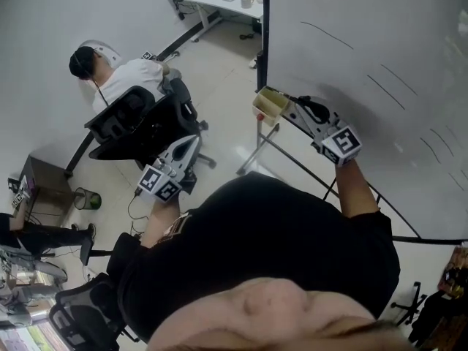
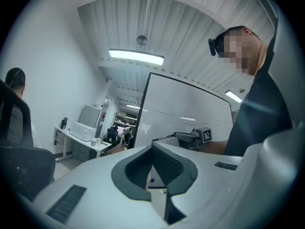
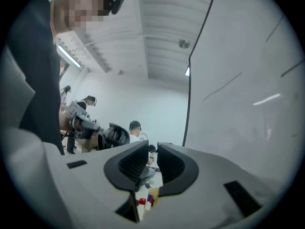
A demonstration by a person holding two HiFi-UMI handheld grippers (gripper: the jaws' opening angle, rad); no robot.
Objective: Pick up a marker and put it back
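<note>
A small open box [image 1: 268,103] hangs at the left edge of the whiteboard [image 1: 365,64]. In the right gripper view, markers with red and blue caps [image 3: 144,201] show low down through the gap between the jaws. My right gripper [image 1: 289,108] reaches up to the box, its tips right at it. Its jaws [image 3: 151,148] stand a narrow gap apart, and I see nothing pressed between the pads. My left gripper [image 1: 191,140] is held low by my left side, away from the board, its tips [image 2: 153,146] together and empty.
A person sits in a black office chair [image 1: 135,123] to my left. A white desk [image 1: 212,2] stands at the far wall. A green bin [image 1: 88,198] is on the floor at left. The whiteboard's stand legs [image 1: 256,152] spread below the box.
</note>
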